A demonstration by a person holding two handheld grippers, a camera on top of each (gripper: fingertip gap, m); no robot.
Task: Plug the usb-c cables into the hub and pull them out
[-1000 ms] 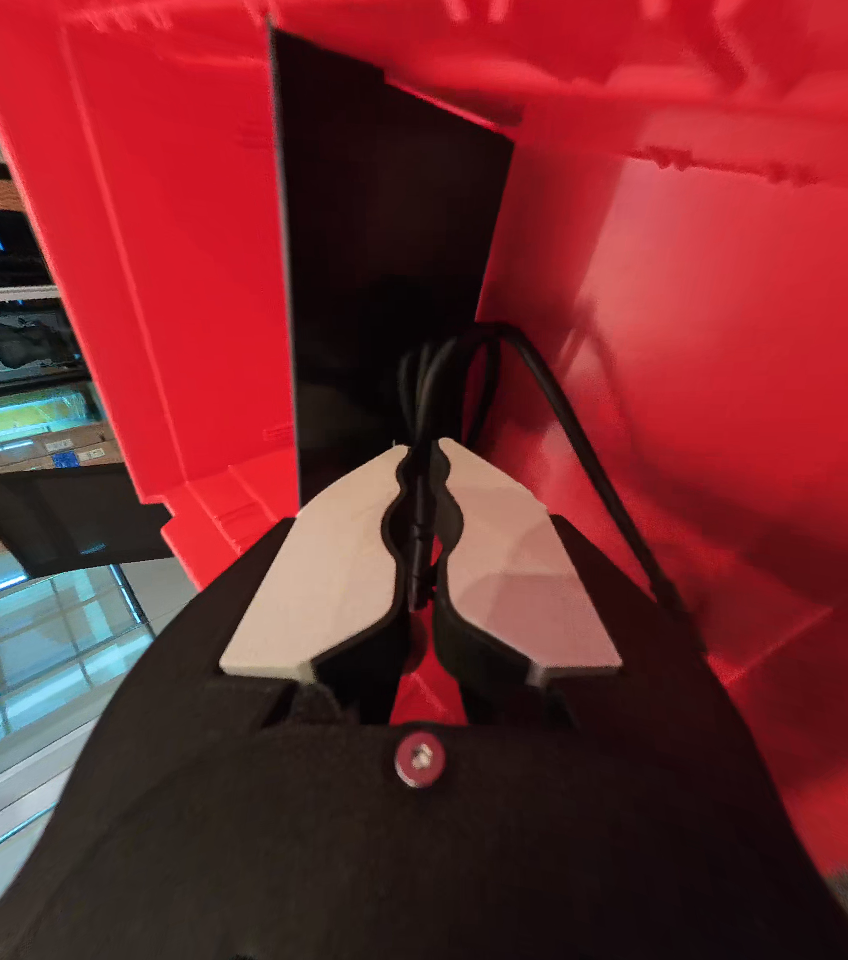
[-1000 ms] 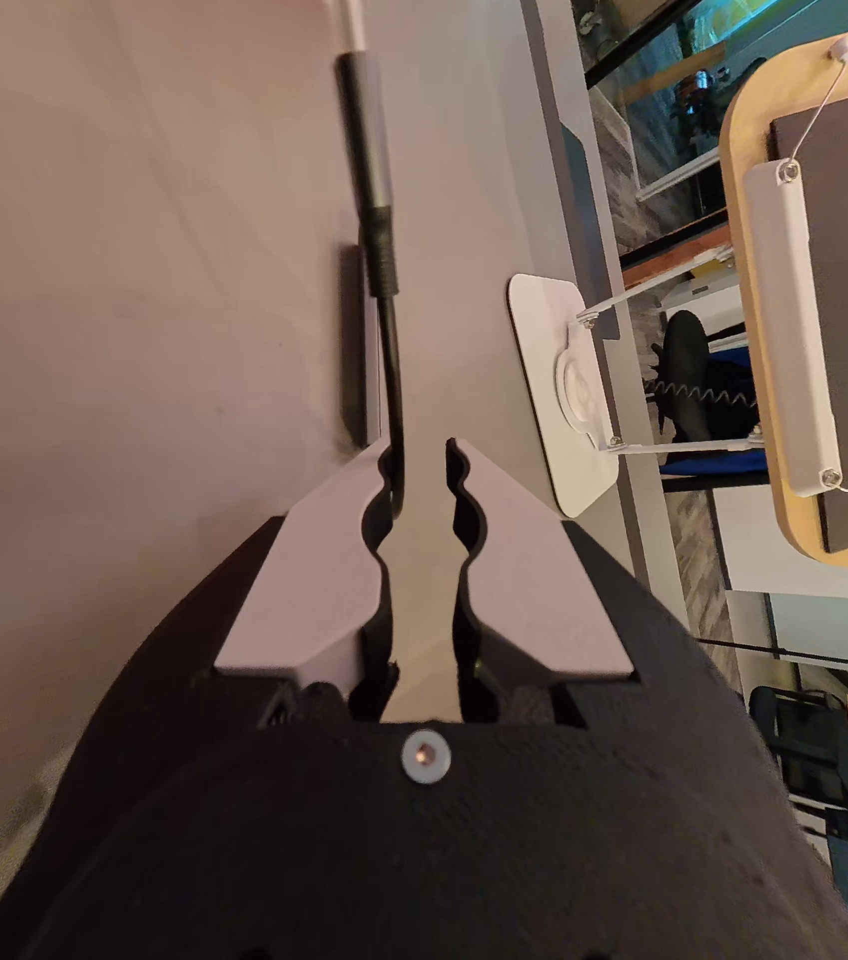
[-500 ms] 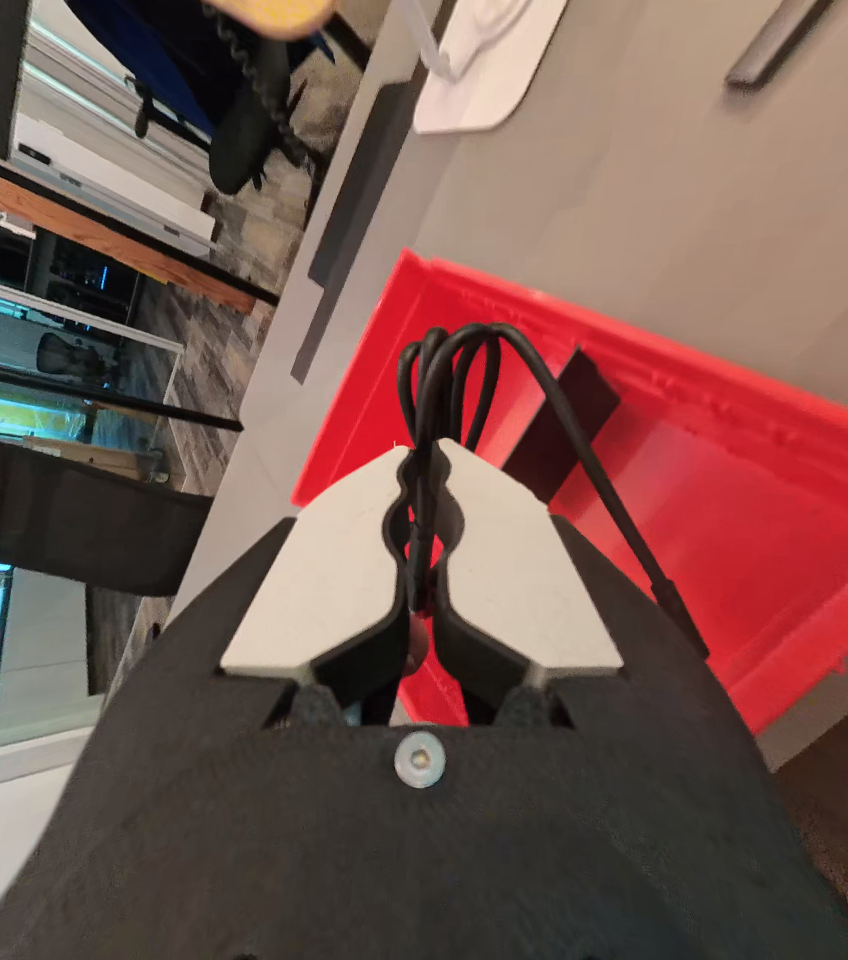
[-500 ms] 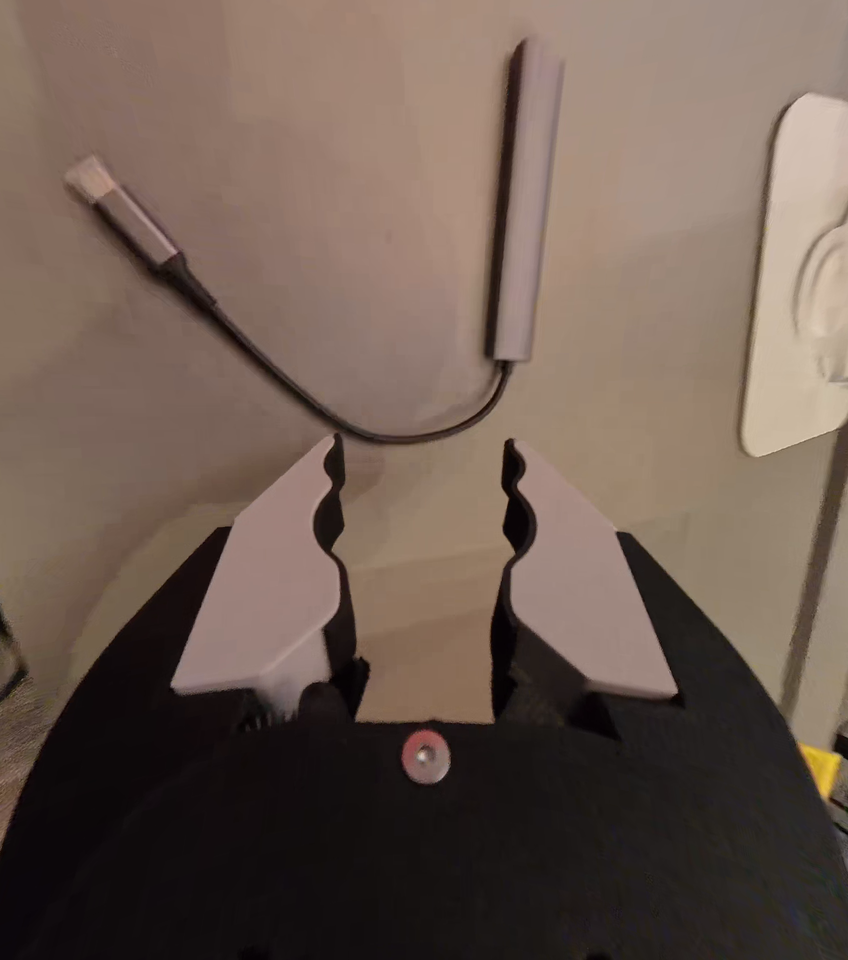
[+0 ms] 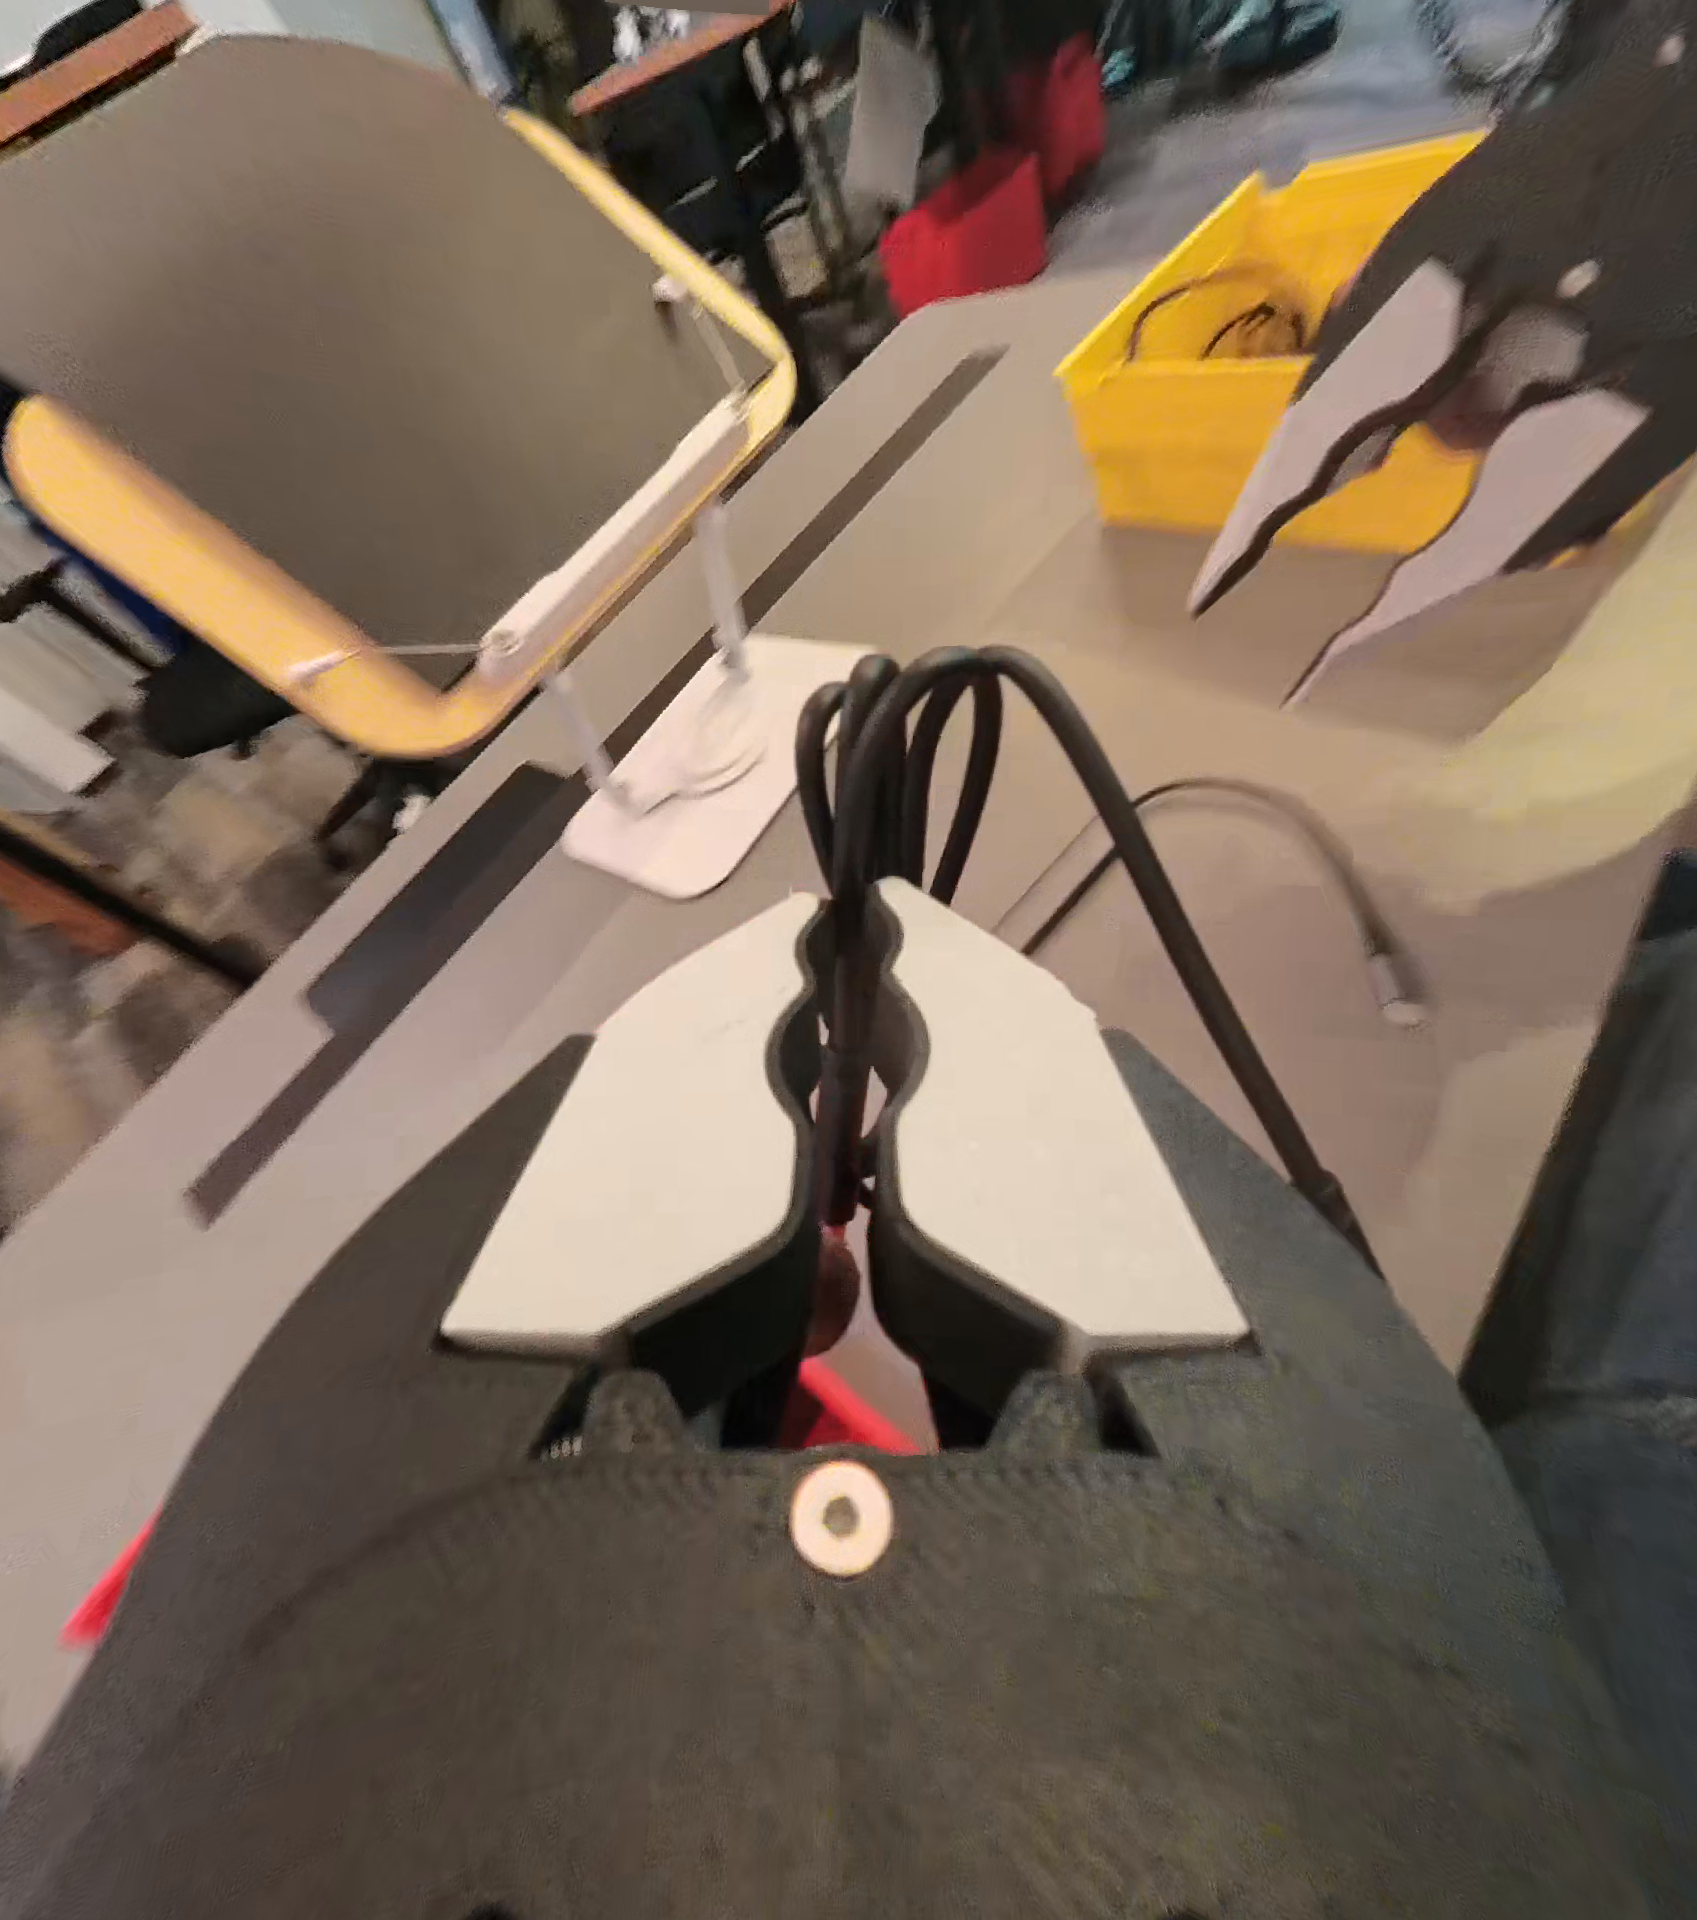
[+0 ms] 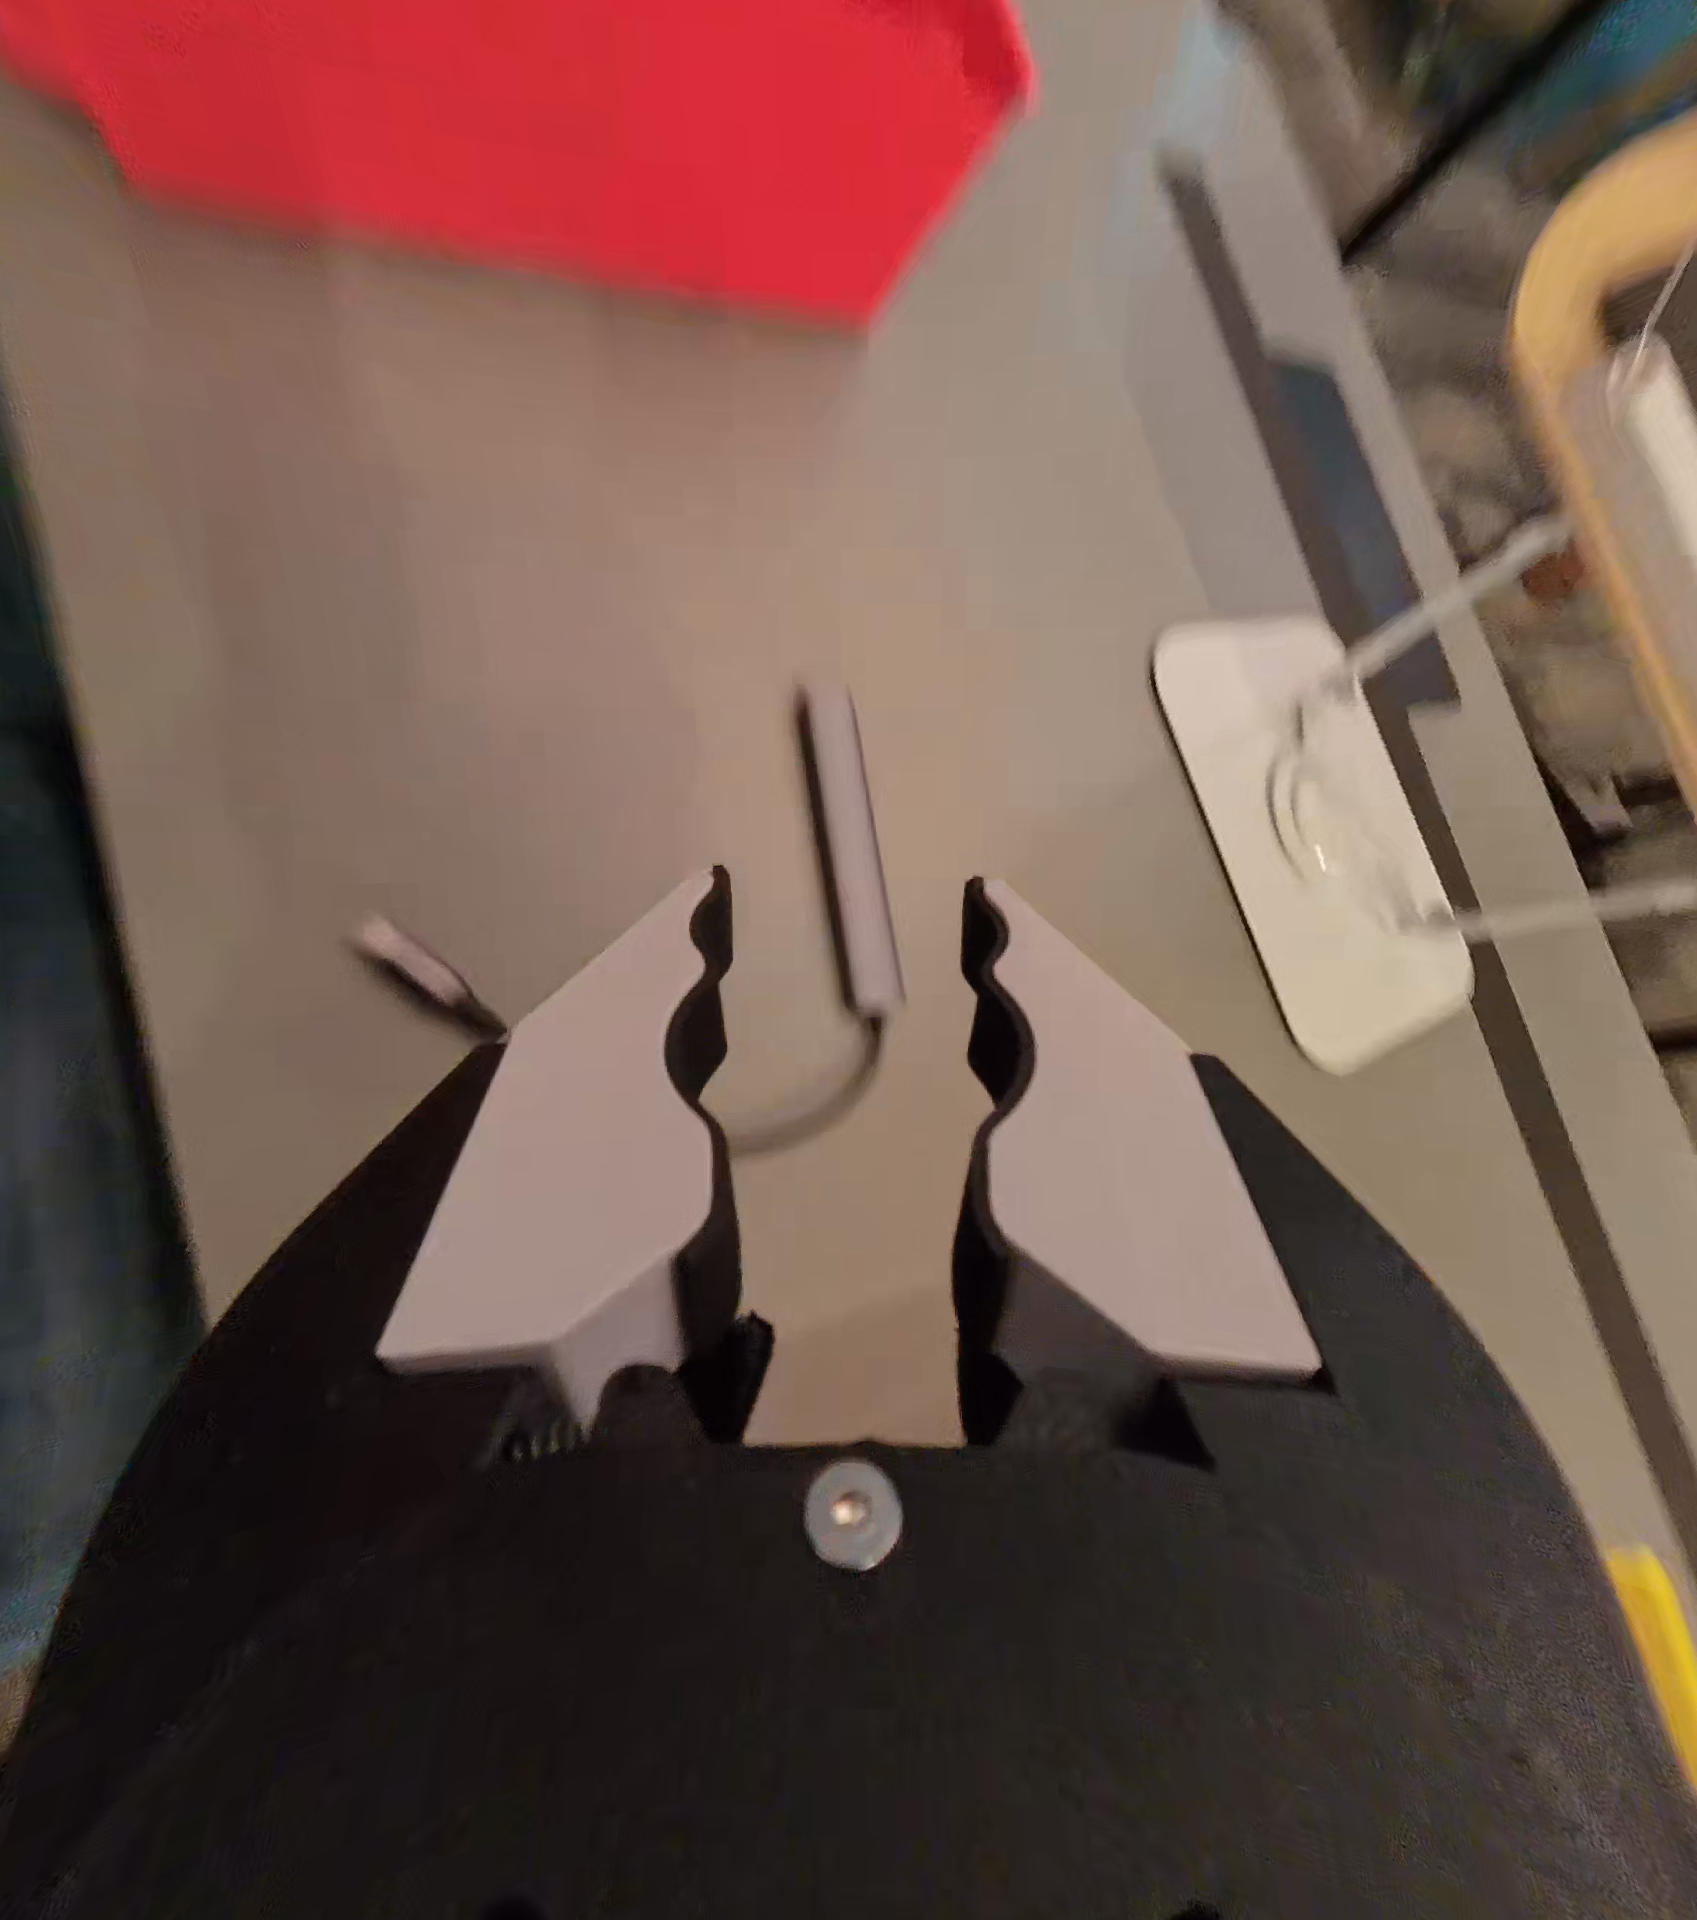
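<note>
The left tongs [image 5: 849, 914] pinch one coiled black cable [image 5: 885, 769] above the grey worktop [image 6: 532, 540], while the right tongs [image 6: 844, 883] gape empty over one grey hub [image 6: 849, 852], between one red bin [image 6: 532, 135] and one yellow bin [image 5: 1197, 436].

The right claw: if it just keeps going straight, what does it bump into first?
Probably the hub. The right claw is open and empty, and the grey hub lies on the table right in line between its tips. How far below is hard to judge in the blur.
</note>
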